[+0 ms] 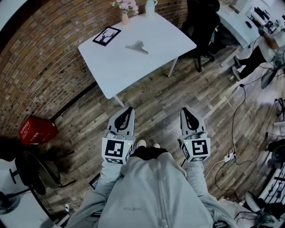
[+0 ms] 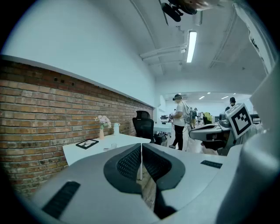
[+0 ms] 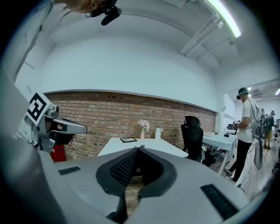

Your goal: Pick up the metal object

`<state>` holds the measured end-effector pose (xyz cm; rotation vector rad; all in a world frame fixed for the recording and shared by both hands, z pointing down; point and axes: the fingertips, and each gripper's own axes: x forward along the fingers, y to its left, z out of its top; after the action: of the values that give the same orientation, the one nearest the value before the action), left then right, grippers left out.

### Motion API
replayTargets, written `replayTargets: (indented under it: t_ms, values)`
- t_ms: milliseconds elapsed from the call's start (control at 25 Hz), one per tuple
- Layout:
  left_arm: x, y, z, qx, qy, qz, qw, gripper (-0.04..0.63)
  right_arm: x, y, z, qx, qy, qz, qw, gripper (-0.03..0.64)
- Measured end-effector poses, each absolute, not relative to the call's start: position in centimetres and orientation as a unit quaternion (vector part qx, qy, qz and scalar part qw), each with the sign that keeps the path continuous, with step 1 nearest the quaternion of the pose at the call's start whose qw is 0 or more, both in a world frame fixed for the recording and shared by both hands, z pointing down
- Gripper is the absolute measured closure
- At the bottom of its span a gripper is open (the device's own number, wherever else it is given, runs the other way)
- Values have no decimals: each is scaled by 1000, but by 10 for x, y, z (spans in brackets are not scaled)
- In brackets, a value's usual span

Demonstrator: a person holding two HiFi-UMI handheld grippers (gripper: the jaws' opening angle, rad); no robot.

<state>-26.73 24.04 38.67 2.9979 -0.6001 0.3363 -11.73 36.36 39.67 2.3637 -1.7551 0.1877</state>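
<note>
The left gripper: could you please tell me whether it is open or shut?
Shut. The left gripper shows its jaws meeting at the tips in its own view, nothing between them.

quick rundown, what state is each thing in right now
left gripper: shut, empty, over the floor
right gripper: shut, empty, over the floor
metal object: lying on the white table, untouched
picture frame: lying flat
flower vase: upright
white jug: upright
</note>
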Motion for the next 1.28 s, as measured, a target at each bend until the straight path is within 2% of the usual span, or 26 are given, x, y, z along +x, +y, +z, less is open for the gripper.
replayTargets:
  t_ms: [560,800,1280]
  values:
    - [-273,248,399,963,-235,125,40,568,-114,367,419,775,-619,93,81,592]
    - [-243,201,401,963,-240,121,27,568,-82,317,435,771,-624,102,74,592]
    - [-168,83,374,968,-227,103,19,568,-15,192,408,767,-632,95,52,592]
